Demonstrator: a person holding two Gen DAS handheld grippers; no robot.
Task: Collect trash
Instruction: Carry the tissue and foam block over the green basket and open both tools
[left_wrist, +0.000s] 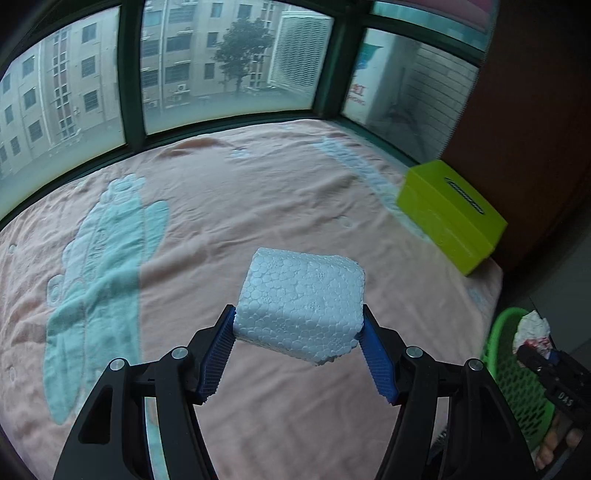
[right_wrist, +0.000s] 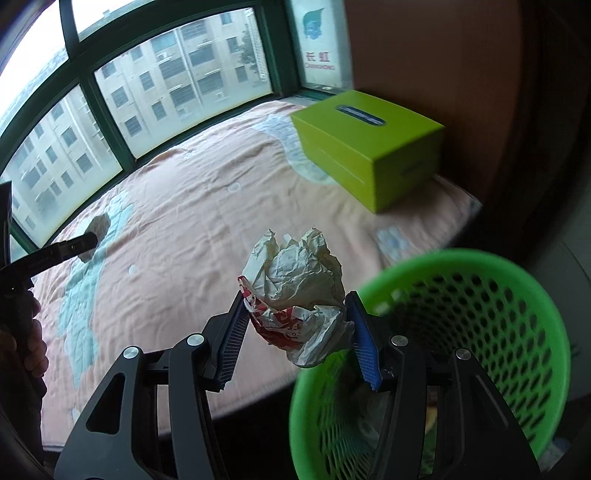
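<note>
While both loads are carried: left gripper (left_wrist: 297, 325) clamped on foam block (left_wrist: 301, 306), held above the blanket (left_wrist: 221, 206); right gripper (right_wrist: 295, 325) clamped on crumpled wrapper (right_wrist: 299, 295), at the near rim of the green basket (right_wrist: 517, 280), not yet over its mouth. Advice: carry the wrapper further over the opening before parting the jaws; paper is light and may drift. Bring foam across after. Yellow-green box (right_wrist: 373, 147) stands well apart.
</note>
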